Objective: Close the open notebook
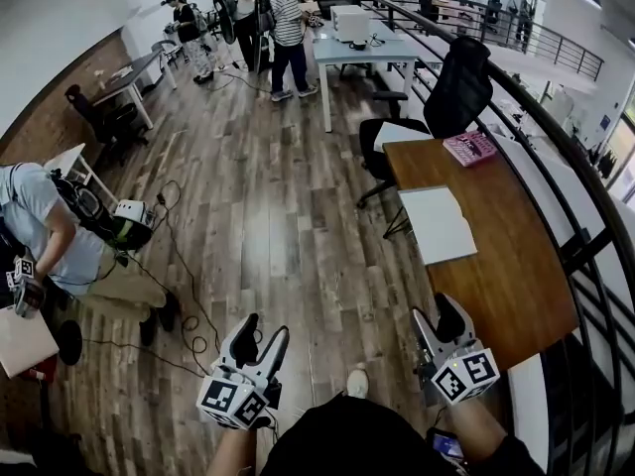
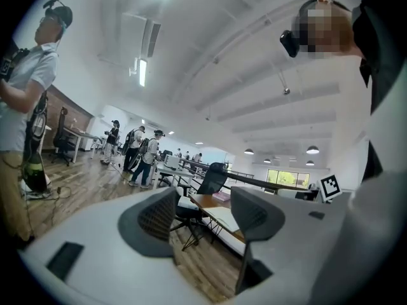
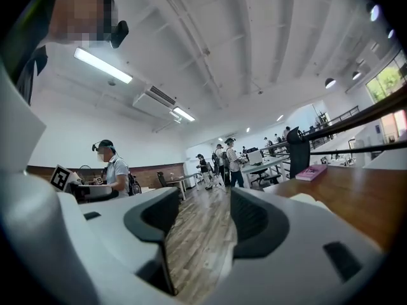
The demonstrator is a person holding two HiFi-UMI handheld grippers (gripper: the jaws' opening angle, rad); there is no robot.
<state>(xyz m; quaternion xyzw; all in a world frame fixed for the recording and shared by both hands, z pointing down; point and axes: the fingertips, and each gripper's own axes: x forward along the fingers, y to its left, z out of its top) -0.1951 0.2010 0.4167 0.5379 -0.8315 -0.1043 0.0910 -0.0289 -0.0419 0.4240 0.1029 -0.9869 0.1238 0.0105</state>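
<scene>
An open white notebook [image 1: 437,223] lies flat on the brown wooden desk [image 1: 496,276] at the right, with a pink book [image 1: 469,148] at the desk's far end. My left gripper [image 1: 261,333] hangs over the wooden floor, well to the left of the desk, open with nothing between its jaws. My right gripper [image 1: 437,317] is open and empty at the desk's near left corner, short of the notebook. The left gripper view shows its jaws [image 2: 203,218] apart and the notebook [image 2: 224,217] far beyond them. In the right gripper view the jaws [image 3: 200,218] frame bare floor; the desk [image 3: 356,199] lies to the right.
A black office chair [image 1: 458,87] stands at the desk's far end. A dark railing [image 1: 585,246] runs behind the desk. Cables [image 1: 189,305] trail across the floor near a person [image 1: 50,231] at the left. A white table [image 1: 362,48] and several people stand at the back.
</scene>
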